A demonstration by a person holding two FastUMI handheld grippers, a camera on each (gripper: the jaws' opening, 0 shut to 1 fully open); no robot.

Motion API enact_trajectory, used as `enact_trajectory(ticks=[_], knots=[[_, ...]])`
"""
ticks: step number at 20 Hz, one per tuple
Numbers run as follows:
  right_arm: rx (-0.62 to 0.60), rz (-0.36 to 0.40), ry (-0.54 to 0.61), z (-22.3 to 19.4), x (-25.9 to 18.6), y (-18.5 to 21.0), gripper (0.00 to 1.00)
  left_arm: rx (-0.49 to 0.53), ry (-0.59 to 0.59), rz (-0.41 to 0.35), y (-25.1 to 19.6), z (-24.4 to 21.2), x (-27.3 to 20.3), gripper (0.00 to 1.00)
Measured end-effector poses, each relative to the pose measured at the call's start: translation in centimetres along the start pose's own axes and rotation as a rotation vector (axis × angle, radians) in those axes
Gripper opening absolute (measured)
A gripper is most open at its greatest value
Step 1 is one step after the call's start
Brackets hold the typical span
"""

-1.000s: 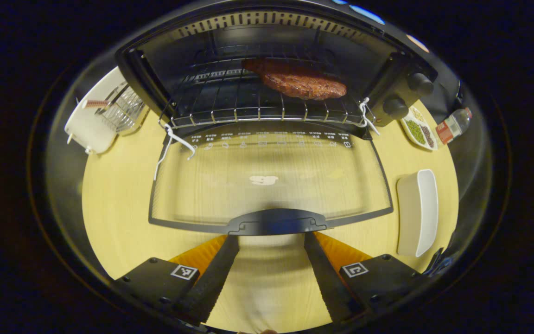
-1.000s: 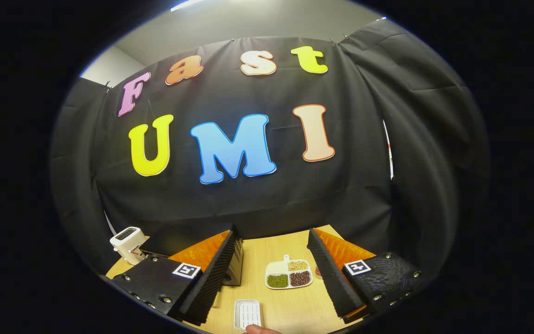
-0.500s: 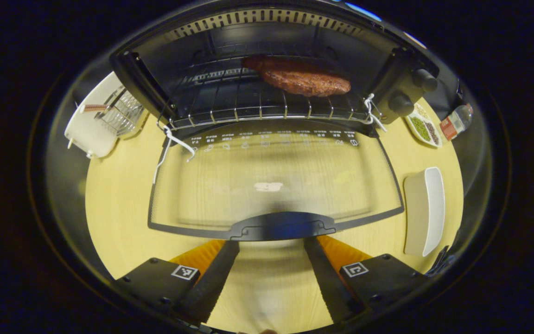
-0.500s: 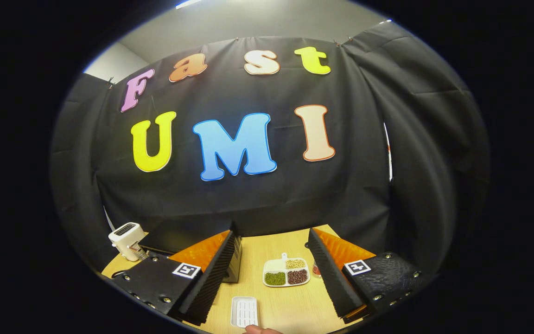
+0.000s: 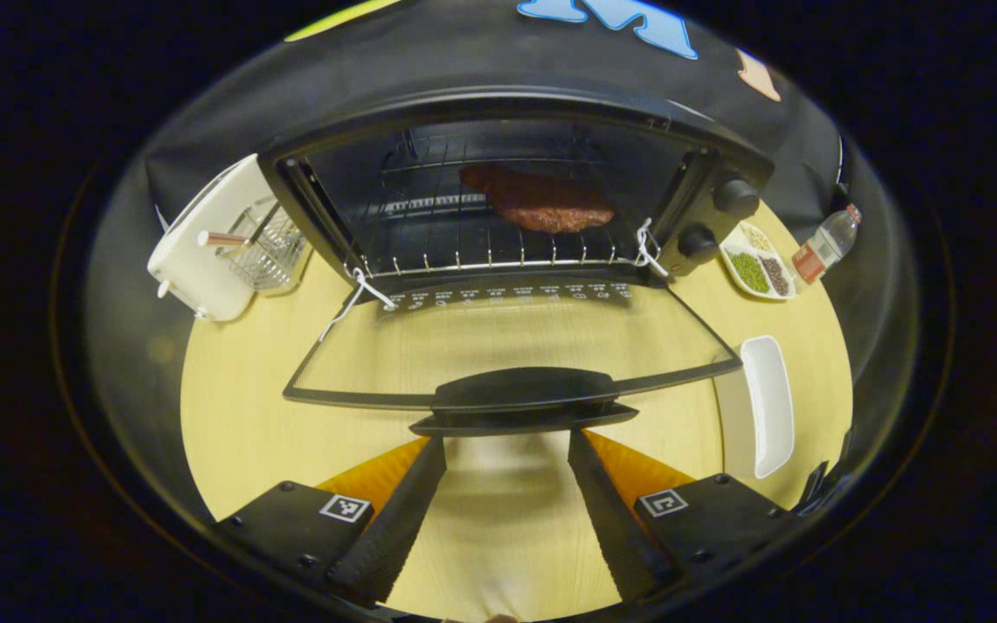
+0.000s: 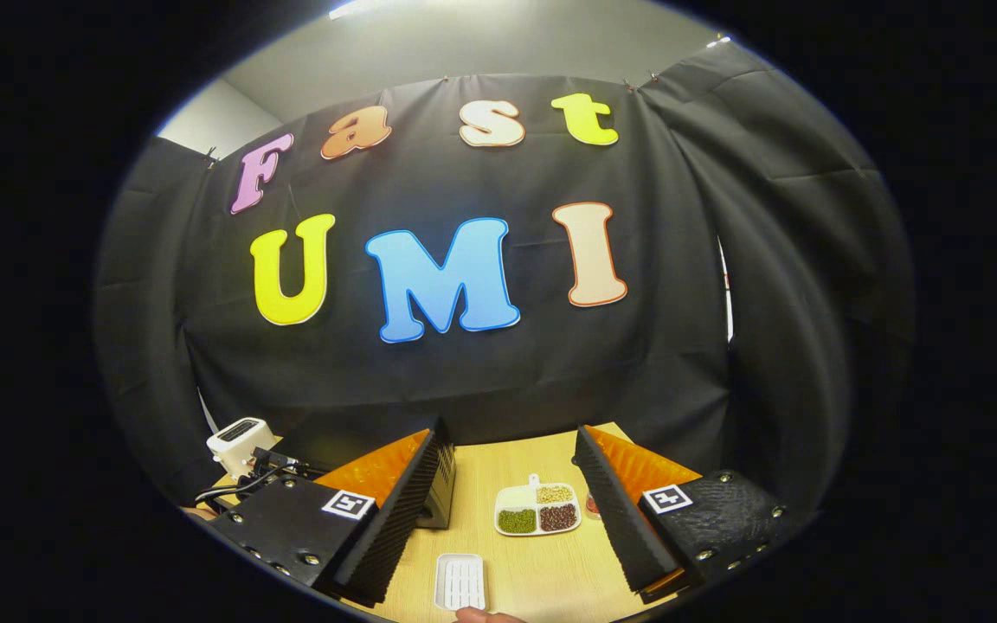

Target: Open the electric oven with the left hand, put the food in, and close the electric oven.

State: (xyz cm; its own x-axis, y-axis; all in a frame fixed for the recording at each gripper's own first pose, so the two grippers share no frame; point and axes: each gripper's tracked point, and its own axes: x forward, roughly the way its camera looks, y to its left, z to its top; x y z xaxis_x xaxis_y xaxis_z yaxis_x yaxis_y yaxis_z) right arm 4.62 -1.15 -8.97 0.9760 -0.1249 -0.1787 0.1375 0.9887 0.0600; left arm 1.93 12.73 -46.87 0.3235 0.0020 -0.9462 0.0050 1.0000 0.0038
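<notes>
glossy glass oven door, wire metal rack, pale wood table

On my left gripper view I see a white toaster at the far left of the wooden table, with a wire rack just beside it. Over to the right I've got a divided dish of beans, a small bottle near it, and a white tray closer in.
</notes>
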Motion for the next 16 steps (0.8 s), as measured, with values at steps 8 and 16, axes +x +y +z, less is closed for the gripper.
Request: enact_trajectory(ticks=[8,16], knots=[[-0.008,-0.009,0.006,-0.1,-0.4,-0.6,0.97,0.003,-0.071,0.017,0.0,1.4,-1.0,0.97],[-0.005,-0.038,0.016,-0.6,-0.9,-2.1,0.97,-0.008,-0.13,0.044,0.1,3.0,-1.3,0.97]])
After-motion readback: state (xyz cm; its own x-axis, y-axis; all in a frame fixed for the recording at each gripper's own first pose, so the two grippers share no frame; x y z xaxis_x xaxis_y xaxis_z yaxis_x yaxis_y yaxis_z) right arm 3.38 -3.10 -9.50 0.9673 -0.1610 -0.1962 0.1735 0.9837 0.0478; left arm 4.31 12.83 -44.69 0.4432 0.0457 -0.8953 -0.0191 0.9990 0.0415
